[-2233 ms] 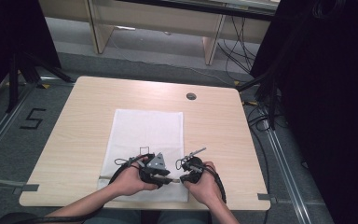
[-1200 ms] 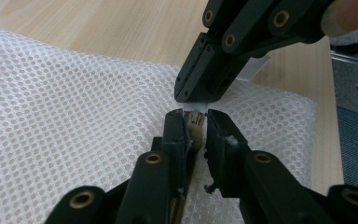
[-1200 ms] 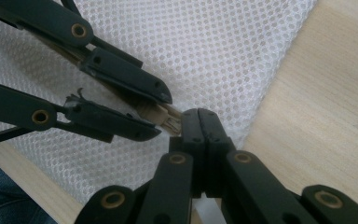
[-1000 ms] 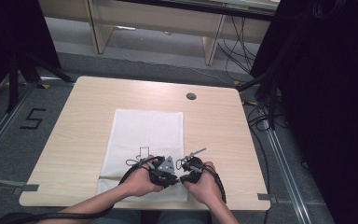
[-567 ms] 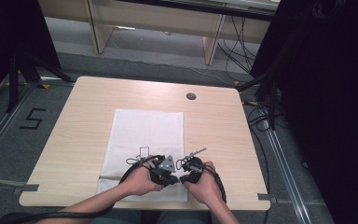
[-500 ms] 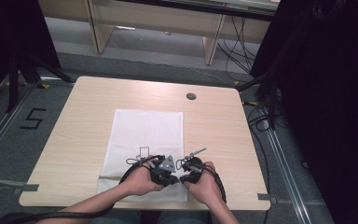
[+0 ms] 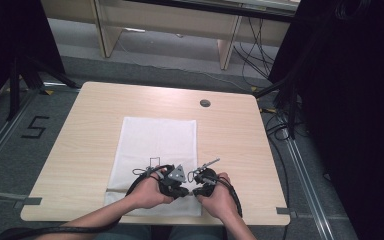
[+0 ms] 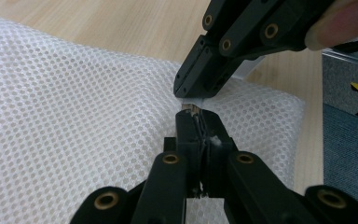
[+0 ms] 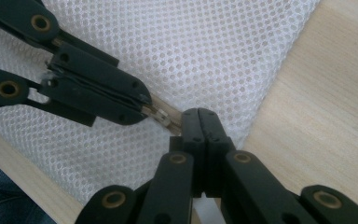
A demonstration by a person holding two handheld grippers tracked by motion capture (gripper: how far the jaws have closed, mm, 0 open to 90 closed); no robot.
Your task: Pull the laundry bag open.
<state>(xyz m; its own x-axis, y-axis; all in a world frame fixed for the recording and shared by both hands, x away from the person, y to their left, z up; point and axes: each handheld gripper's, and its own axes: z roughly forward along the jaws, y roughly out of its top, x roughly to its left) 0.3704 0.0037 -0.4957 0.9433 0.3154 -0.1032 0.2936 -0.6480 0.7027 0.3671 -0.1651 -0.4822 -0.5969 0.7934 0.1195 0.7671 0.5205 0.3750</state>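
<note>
- Two handheld grippers, meeting tip to tip over the near edge of a white mesh bag [image 7: 155, 150], which lies flat on the wooden table [image 7: 85, 130], near the middle toward the person's side.
- Left gripper [image 8: 196, 116]: jaws pressed together on a small metal zipper pull [image 8: 189, 109] at the bag's edge; its jaws have just been closing, with the pull between them. In the high view it sits under the left hand [image 7: 147, 192], grey three-cornered plate on top.
- Right gripper [image 9: 198, 122]: jaws fully together, pinching the bag's seam band [image 9: 168, 119] just beside the pull. Held in the right hand [image 7: 215, 195].
- Spacing: the two sets of tips almost touch, angled toward each other along the seam.
- Mesh bag: white, fine round holes, near right corner close to the grippers; fabric slightly raised around the pinch.
- Table: light wood, one round cable hole [image 7: 205, 103] at the far side.
</note>
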